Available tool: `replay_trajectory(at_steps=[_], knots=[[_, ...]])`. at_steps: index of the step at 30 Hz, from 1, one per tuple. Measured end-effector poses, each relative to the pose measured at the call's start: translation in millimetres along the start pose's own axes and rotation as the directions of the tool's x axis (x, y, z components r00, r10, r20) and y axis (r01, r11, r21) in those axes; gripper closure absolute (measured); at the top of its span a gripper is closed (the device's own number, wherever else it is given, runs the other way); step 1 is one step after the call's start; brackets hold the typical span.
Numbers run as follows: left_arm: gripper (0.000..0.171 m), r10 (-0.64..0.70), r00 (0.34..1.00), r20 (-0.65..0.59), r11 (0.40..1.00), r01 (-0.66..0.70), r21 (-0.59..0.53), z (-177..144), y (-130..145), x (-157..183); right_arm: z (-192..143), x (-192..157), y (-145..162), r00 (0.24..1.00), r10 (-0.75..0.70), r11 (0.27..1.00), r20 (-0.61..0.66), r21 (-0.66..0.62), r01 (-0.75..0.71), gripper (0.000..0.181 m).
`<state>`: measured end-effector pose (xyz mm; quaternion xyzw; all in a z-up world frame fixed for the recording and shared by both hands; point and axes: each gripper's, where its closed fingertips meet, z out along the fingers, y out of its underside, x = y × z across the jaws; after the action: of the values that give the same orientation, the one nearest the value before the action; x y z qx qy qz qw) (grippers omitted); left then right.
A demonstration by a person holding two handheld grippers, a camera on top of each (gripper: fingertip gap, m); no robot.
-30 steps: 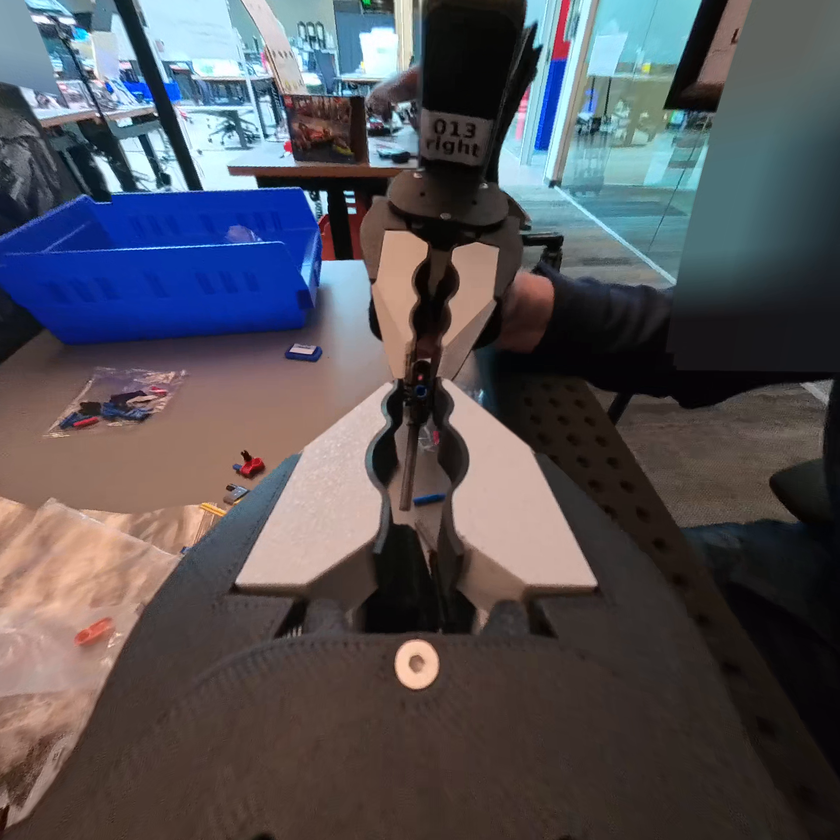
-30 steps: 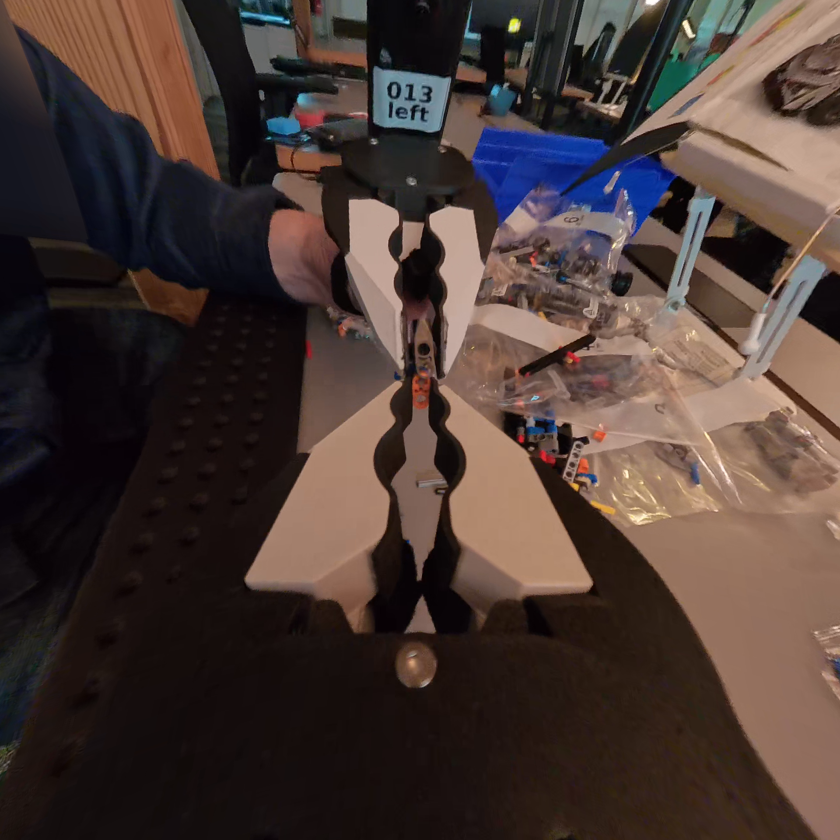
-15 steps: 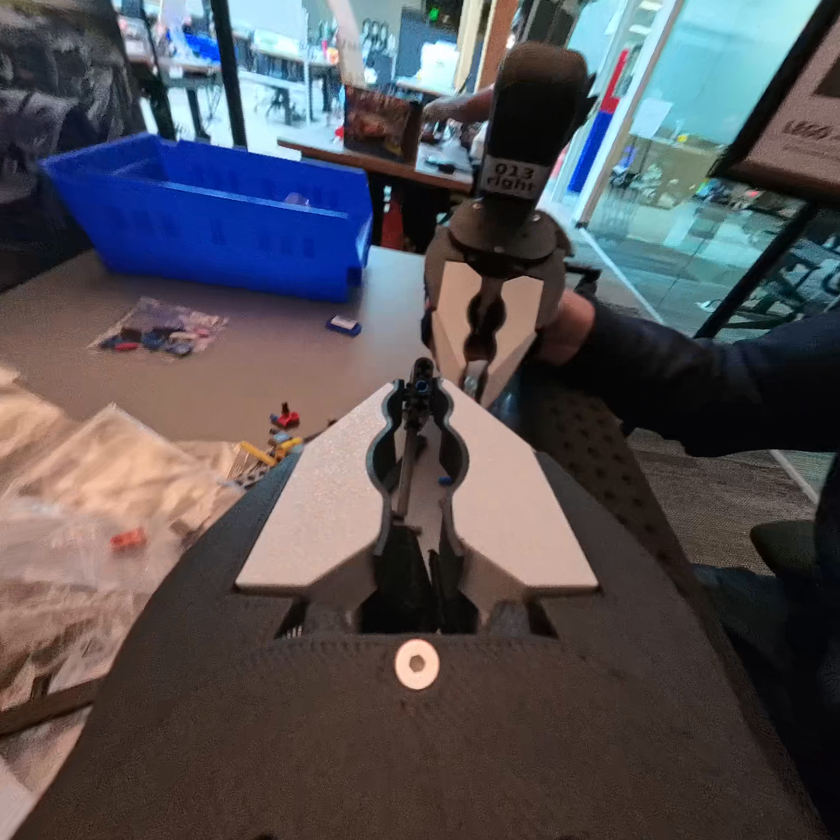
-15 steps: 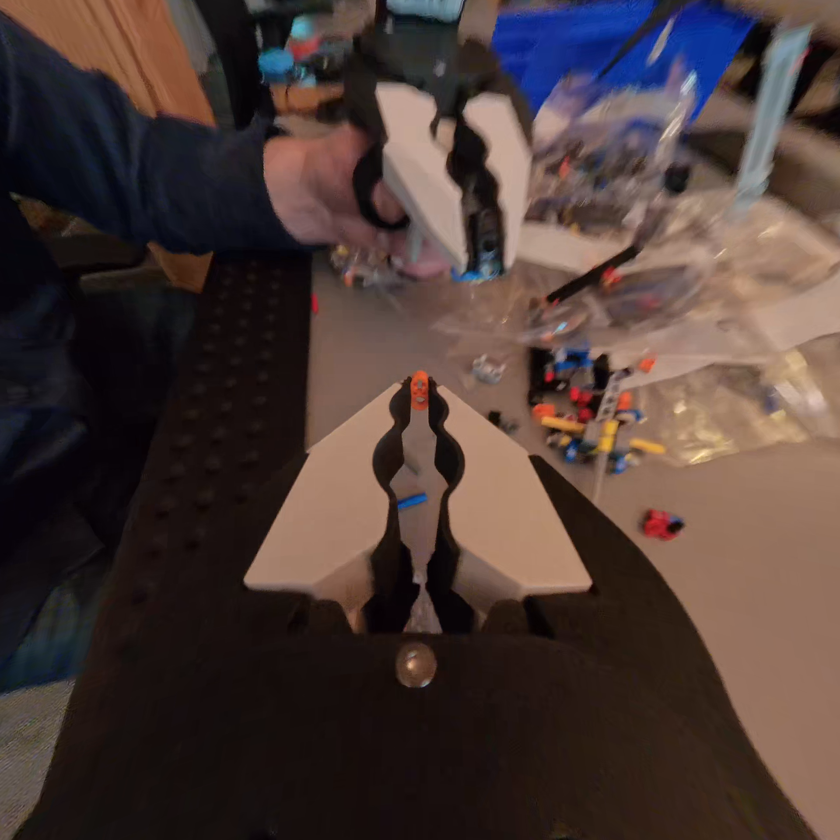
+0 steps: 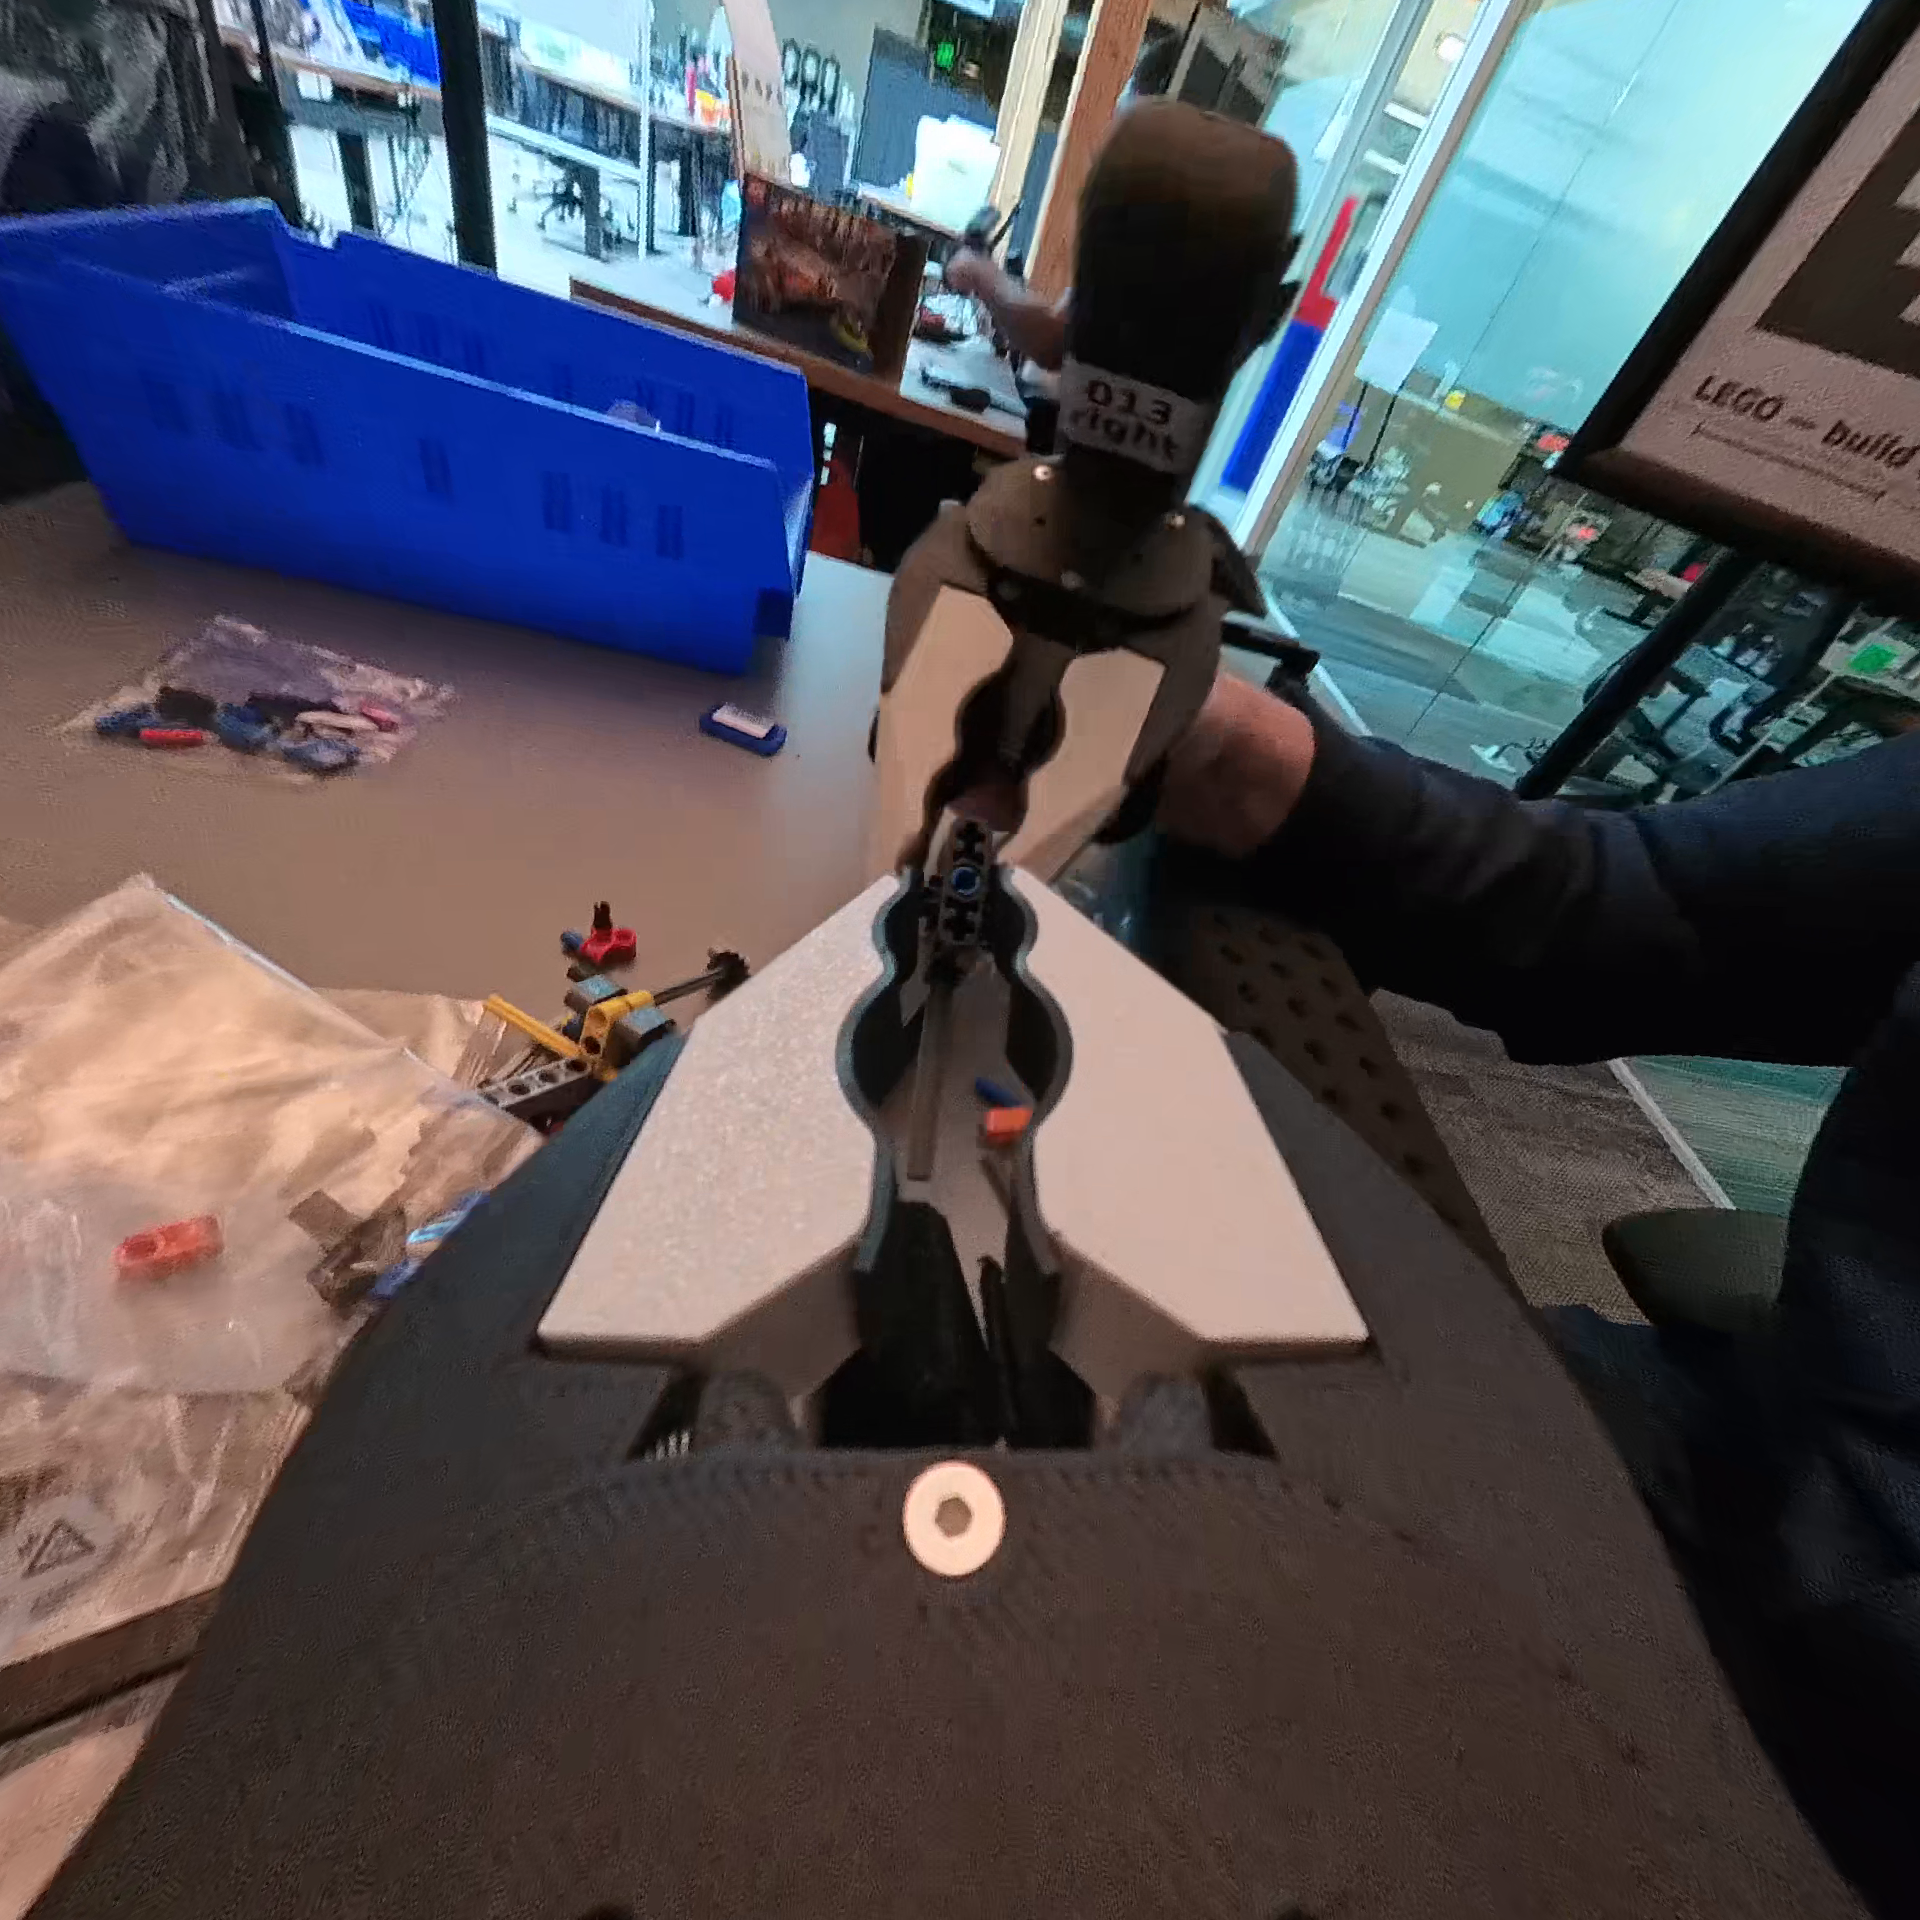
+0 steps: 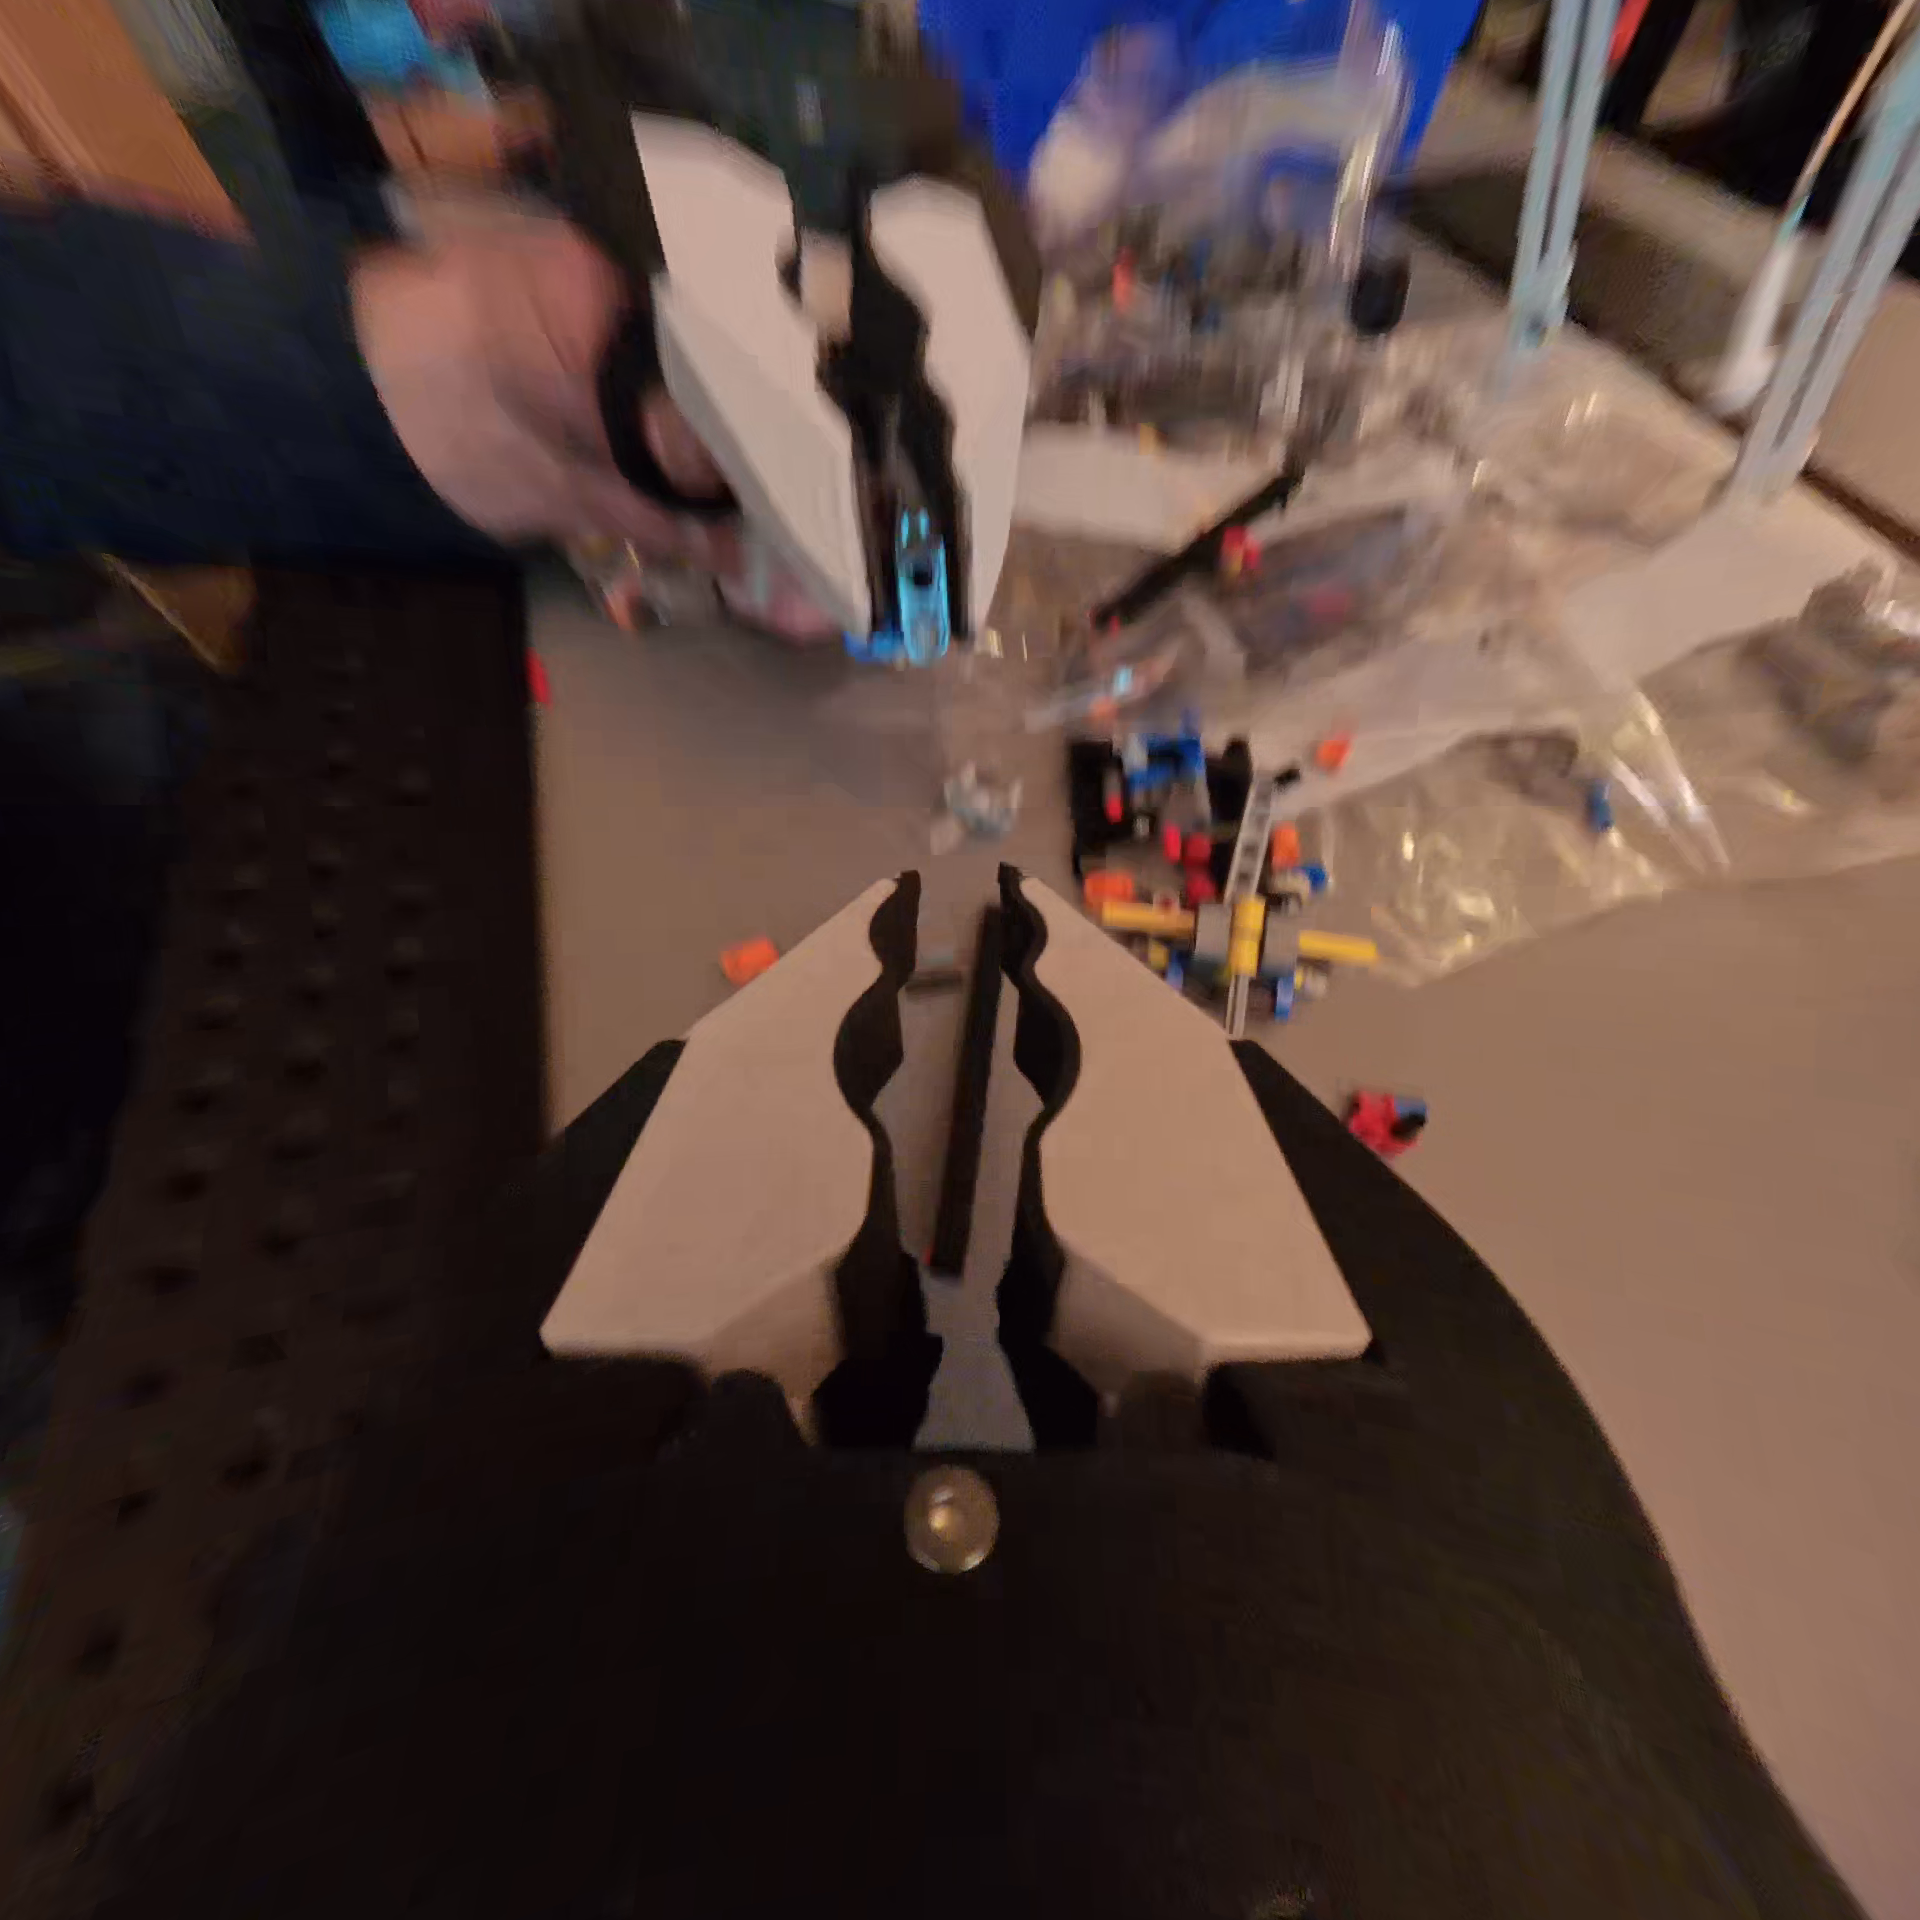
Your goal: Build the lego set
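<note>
pinching a dark lego beam (image 5: 956,904) with a blue pin in it, the left gripper (image 5: 958,883) has its white fingers (image 5: 769,1091) closed on the piece at their tips, held above the grey table (image 5: 499,831). below the gap between those fingers a small orange piece (image 5: 1006,1120) lies on the table. the right gripper (image 6: 958,883) hangs over the same table with its tips parted and nothing between them; a long black bar (image 6: 968,1091) shows through the gap, though whether it lies on the table is hard to tell in the blur. just right of it sits a loose cluster of lego parts (image 6: 1216,894), yellow, blue and red, beside crumpled clear bags (image 6: 1507,748). farther off, a sealed bag of parts (image 5: 265,707) and a blue bin (image 5: 416,447) rest on the table.
</note>
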<state>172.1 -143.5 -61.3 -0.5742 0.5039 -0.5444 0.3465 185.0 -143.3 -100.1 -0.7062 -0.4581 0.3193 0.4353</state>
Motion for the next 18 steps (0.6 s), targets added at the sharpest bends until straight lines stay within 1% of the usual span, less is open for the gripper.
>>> replay_trajectory(at_steps=[1,2,3,5,7,9,11,12,13,14,15,17,18], knots=[[0.159,0.002,1.0,-0.018,1.0,-0.002,0.015,-1.0,-2.3,2.3,-5.7,1.0,-14.5,1.0,0.027,0.997,0.012,0.074,-0.028,0.166],[0.159,-0.006,1.0,-0.029,0.999,0.007,0.034,-2.3,-5.2,3.0,-10.2,4.8,-24.1,0.999,0.044,0.992,0.003,0.115,-0.044,0.163],[0.159,-0.016,0.999,-0.031,0.998,0.018,0.055,-3.7,-8.4,2.2,-13.3,5.5,-31.3,0.999,0.043,0.99,0.008,0.136,-0.044,0.16],[0.158,-0.022,0.999,-0.042,0.997,0.025,0.079,-6.5,-12.6,2.3,-16.5,0.1,-48.2,0.999,0.017,0.984,0.038,0.178,-0.024,0.161],[0.157,-0.023,0.999,-0.047,0.994,0.028,0.109,-9.2,-18.1,1.9,-12.7,-5.2,-64.0,0.998,-0.032,0.983,0.052,0.182,0.022,0.16],[0.156,-0.01,0.999,-0.048,0.995,0.015,0.102,-10.2,-18.4,1.7,-5.4,-7.3,-78.1,0.993,-0.116,0.981,0.037,0.161,0.108,0.161],[0.162,0.032,0.999,-0.029,0.994,-0.028,0.108,-13.9,-20.5,1.4,3.8,-1.2,-78.9,0.986,-0.16,0.984,0.036,0.088,0.156,0.162],[0.164,0.057,0.998,0.0,0.994,-0.057,0.095,-15.9,-19.7,-2.0,7.1,0.0,-78.5,0.986,-0.15,0.987,0.068,0.074,0.145,0.165],[0.165,0.063,0.998,0.019,0.993,-0.065,0.095,-17.9,-20.8,-4.9,9.0,0.8,-78.2,0.986,-0.131,0.99,0.107,0.072,0.123,0.161],[0.171,0.052,0.998,0.029,0.992,-0.055,0.117,-21.5,-24.9,-7.2,10.8,5.0,-76.6,0.987,-0.108,0.992,0.119,0.072,0.1,0.158],[0.171,0.049,0.996,0.074,0.989,-0.058,0.133,-25.9,-28.2,-14.5,12.2,7.4,-73.2,0.988,-0.088,0.994,0.128,0.075,0.079,0.157],[0.171,0.039,0.994,0.104,0.994,-0.049,0.093,-30.6,-22.9,-24.1,13.5,9.9,-63.4,0.989,-0.06,0.996,0.133,0.076,0.05,0.16],[0.171,0.025,0.994,0.105,0.995,-0.035,0.089,-32.4,-21.2,-26.8,13.6,8.3,-55.3,0.988,-0.057,0.997,0.146,0.05,0.051,0.159]])
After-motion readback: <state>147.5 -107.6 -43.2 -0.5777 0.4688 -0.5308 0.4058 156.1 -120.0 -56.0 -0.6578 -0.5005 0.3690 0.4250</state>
